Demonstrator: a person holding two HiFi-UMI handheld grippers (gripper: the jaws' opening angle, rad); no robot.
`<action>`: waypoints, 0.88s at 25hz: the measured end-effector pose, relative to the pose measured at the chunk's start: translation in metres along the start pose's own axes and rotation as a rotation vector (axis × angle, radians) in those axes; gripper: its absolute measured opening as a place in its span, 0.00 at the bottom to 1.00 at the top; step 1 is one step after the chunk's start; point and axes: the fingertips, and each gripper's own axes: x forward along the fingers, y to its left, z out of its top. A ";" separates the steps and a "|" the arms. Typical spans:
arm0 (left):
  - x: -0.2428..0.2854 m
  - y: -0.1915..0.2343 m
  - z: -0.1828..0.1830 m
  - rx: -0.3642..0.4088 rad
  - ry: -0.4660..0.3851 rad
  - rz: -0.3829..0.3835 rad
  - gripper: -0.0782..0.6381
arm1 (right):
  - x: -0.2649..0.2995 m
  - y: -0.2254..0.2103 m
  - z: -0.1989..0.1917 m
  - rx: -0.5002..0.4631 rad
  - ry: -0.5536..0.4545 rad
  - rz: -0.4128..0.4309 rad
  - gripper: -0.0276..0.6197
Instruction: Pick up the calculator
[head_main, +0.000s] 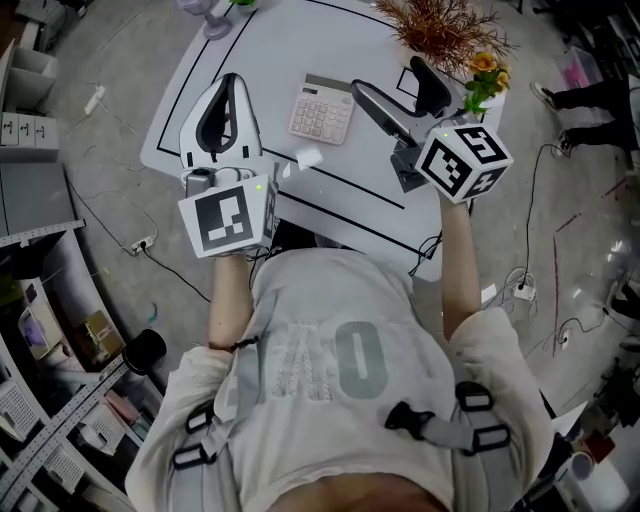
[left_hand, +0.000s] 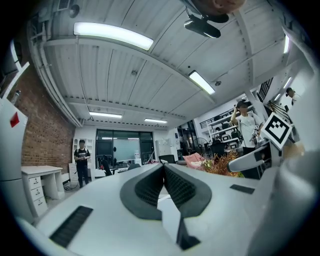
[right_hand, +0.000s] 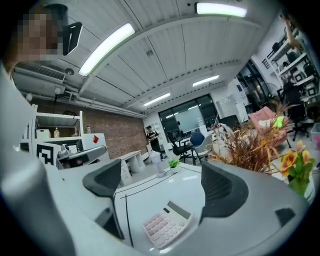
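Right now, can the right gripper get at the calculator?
Probably yes. The right gripper is open wide and empty, aimed at the calculator, which lies flat on the table just ahead with nothing between them. The dried plant stands off to the side.

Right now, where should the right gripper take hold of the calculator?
Grip the calculator across its two long edges, coming down from above: it lies flat on the table, so only its thin sides offer grip. The open right gripper looks wide enough.
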 end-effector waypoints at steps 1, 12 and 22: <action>0.003 0.001 -0.004 -0.003 0.010 -0.003 0.14 | 0.007 -0.003 -0.004 0.015 0.029 0.023 0.80; 0.050 0.008 -0.050 -0.048 0.111 -0.043 0.14 | 0.077 -0.040 -0.078 0.164 0.315 0.168 0.80; 0.093 0.003 -0.110 -0.107 0.193 -0.089 0.14 | 0.106 -0.059 -0.155 0.422 0.581 0.322 0.80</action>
